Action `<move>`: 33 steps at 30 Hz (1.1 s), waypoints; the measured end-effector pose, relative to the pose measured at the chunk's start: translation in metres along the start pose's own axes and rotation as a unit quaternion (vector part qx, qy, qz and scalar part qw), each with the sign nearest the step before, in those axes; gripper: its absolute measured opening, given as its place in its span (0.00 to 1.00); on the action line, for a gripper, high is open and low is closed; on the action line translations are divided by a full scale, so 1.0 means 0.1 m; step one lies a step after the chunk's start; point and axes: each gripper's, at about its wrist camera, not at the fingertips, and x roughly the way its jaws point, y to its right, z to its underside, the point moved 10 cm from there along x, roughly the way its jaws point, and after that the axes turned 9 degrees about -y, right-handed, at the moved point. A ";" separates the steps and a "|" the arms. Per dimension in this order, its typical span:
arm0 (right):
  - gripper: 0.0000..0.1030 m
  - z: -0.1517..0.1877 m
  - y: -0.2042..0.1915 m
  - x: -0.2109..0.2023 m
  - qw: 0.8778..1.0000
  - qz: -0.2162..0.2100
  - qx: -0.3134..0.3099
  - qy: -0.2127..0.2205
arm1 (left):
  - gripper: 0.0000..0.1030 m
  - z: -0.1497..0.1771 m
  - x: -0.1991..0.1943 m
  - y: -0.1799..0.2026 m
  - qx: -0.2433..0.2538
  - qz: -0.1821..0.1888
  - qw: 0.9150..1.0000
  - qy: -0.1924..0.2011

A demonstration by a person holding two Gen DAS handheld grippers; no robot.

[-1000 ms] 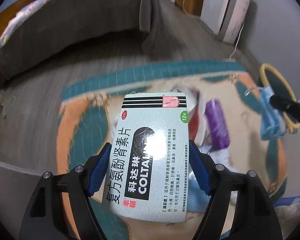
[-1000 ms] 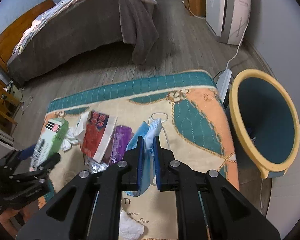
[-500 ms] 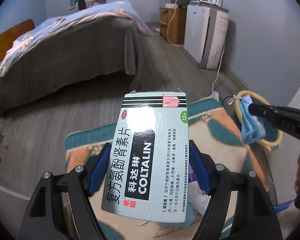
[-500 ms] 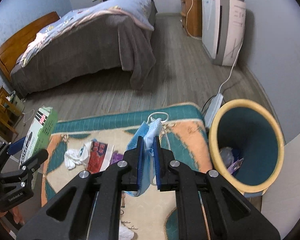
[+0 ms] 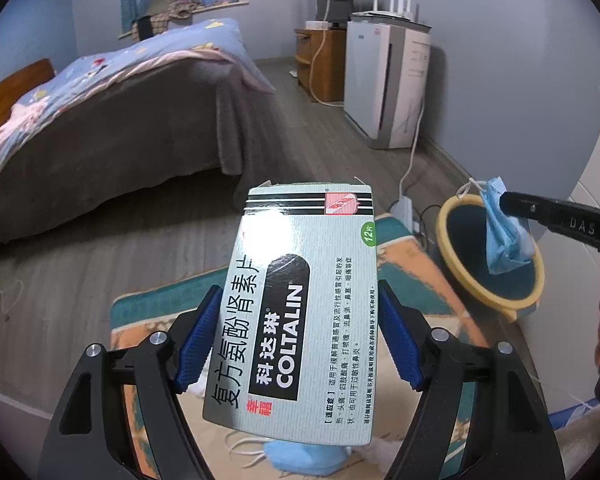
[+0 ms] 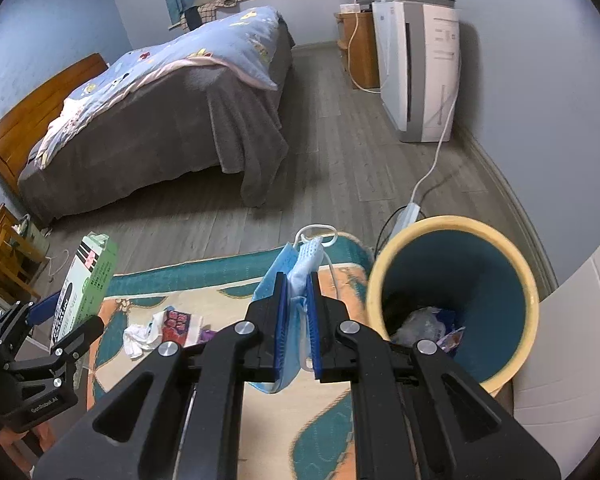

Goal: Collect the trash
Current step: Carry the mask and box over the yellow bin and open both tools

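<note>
The left gripper [image 5: 296, 336] clamps a medicine box [image 5: 296, 304] above the rug's [image 6: 340, 420] near edge, while the right gripper [image 6: 297, 308], nearly closed, pinches a blue face mask [image 6: 296, 276] beside the bin's [image 6: 528, 316] rim.

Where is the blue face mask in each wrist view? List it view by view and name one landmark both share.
Left wrist view: the blue face mask hangs at the right edge, pinched by the right gripper, in front of the yellow-rimmed bin.
Right wrist view: the mask sits at centre, clamped between the shut jaws, left of the bin.
Shared landmark: the bin.
</note>
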 end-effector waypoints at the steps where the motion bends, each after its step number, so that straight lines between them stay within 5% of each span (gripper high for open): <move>1: 0.09 -0.02 0.05 -0.03 1.000 0.001 0.000 0.002 | 0.73 -0.01 0.01 0.05 0.003 0.001 1.000 0.000; 21: 0.09 -0.20 1.22 -0.25 0.999 0.046 0.011 0.011 | 0.73 0.01 0.28 0.90 0.068 0.027 0.997 -0.020; 33: 0.09 -0.06 1.65 0.03 0.996 0.072 0.053 -0.023 | 0.74 0.11 0.38 1.54 0.119 0.045 0.992 -0.026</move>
